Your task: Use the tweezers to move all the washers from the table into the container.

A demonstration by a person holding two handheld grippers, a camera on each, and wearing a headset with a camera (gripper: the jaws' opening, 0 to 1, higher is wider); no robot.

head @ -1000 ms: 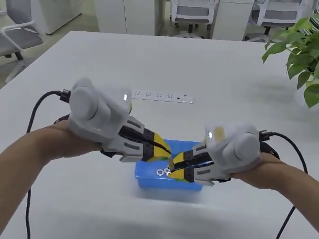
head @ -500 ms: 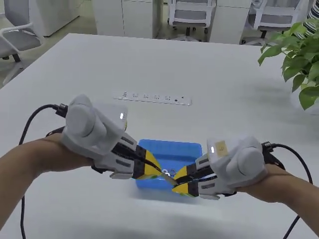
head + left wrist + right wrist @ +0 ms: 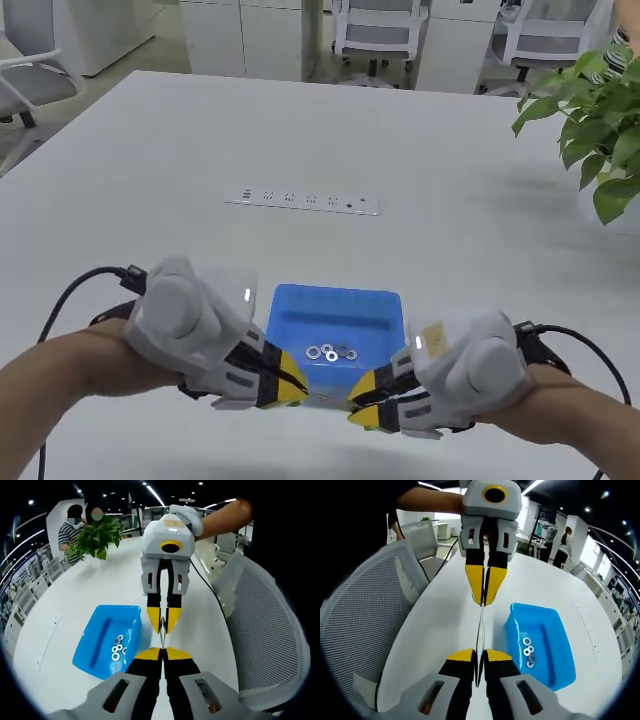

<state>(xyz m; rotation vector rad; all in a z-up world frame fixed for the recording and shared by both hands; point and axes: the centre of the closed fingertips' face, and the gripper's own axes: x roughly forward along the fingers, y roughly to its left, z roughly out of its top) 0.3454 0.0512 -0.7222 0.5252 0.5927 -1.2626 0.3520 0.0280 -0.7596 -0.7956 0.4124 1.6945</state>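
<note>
A wide white table (image 3: 300, 130) takes up most of the head view. Office chairs (image 3: 380, 30) stand beyond its far edge and a leafy plant (image 3: 590, 120) is at the right. In the left gripper view a grey mesh chair (image 3: 270, 630) sits just off the near edge of the table.

A blue container (image 3: 335, 305) rests on the table close to the person, between the two grippers and a little beyond their tips. A flat white power strip (image 3: 303, 200) lies further out, well apart from it.

The left gripper (image 3: 292, 388) and right gripper (image 3: 360, 400) face each other tip to tip in front of the container's near wall, each held in a hand with a black cable (image 3: 75, 290) trailing off. Both sets of yellow-tipped jaws are clenched on the tweezers (image 3: 480, 630) – a thin metal strip bridging the short gap between them. In the right gripper view the strip runs down between that gripper's own jaws. In the left gripper view its end (image 3: 162, 635) meets the closed jaw tips.

The washers (image 3: 331, 352) – a small cluster of silver rings – lie inside the container on its floor, near the wall closest to the grippers.
</note>
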